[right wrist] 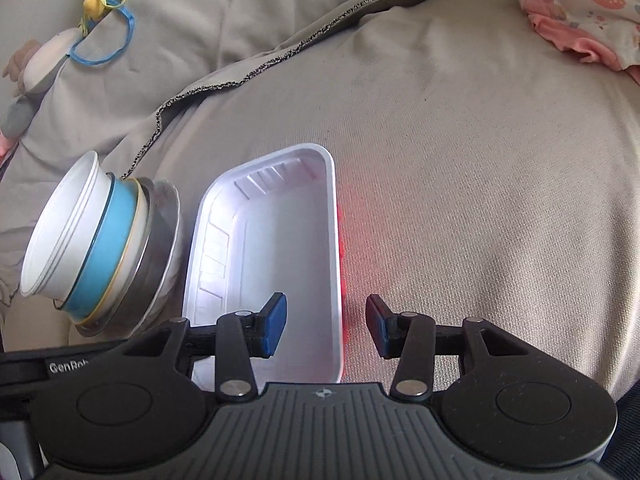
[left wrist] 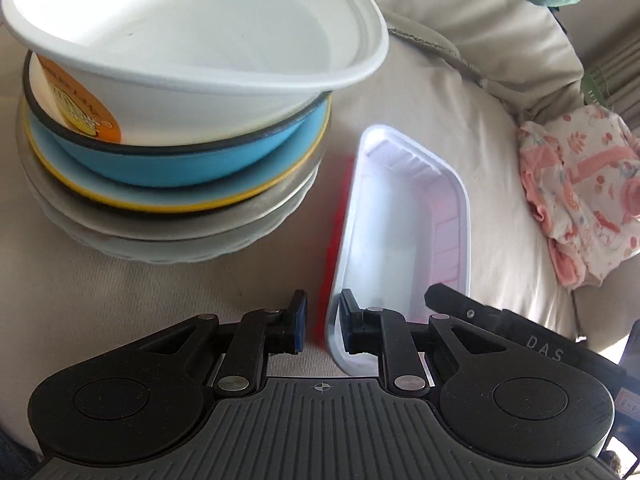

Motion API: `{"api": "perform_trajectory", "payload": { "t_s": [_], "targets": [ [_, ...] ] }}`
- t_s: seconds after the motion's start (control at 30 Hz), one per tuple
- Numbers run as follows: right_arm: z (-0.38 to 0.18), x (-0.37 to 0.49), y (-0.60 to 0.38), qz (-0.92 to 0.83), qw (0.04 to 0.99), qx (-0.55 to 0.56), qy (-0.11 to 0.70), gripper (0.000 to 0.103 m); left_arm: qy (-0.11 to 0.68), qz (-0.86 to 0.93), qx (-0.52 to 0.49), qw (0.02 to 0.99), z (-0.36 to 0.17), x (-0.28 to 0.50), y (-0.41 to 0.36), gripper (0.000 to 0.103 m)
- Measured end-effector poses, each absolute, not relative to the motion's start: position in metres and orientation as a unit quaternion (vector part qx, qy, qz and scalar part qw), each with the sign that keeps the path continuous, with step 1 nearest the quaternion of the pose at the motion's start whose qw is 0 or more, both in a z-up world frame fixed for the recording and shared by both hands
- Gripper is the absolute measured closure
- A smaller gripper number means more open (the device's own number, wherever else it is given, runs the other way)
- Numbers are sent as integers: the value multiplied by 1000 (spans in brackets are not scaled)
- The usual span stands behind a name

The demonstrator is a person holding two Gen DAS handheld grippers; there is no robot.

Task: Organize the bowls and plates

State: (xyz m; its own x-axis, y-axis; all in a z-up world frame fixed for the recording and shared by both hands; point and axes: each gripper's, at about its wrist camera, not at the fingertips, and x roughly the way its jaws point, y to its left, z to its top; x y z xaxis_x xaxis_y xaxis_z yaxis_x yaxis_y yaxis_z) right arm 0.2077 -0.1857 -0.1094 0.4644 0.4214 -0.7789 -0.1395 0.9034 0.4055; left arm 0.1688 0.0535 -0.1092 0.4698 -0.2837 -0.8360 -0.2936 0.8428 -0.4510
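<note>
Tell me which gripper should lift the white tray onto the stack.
Probably left. The left gripper is closed on the white tray's rim beside the stack; the right gripper only straddles the opposite wall, open.

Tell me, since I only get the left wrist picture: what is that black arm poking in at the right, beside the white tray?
Observer: That is the right gripper. Its jaws stand open astride the other long rim of the tray.
Operator: Is it squeezing the tray?
Observer: No. One pad is inside the tray's walls. The other is outside, with a gap to the rim.
Operator: Is there anything past the stack of bowls that I miss?
Observer: A blue elastic loop lies on the cloth beyond it.
</note>
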Motion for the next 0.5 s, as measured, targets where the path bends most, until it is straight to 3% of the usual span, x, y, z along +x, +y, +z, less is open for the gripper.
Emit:
{"api": "perform_trajectory", "payload": {
  "t_s": [0.3,0.5],
  "targets": [
    [-111,204,-180,177,839,138,495,58,532,-41,-251,807,-104,159,35,83],
    [-79,199,-192,157,869,133,449,58,456,-55,-216,862,-31,133,49,83]
  ]
}}
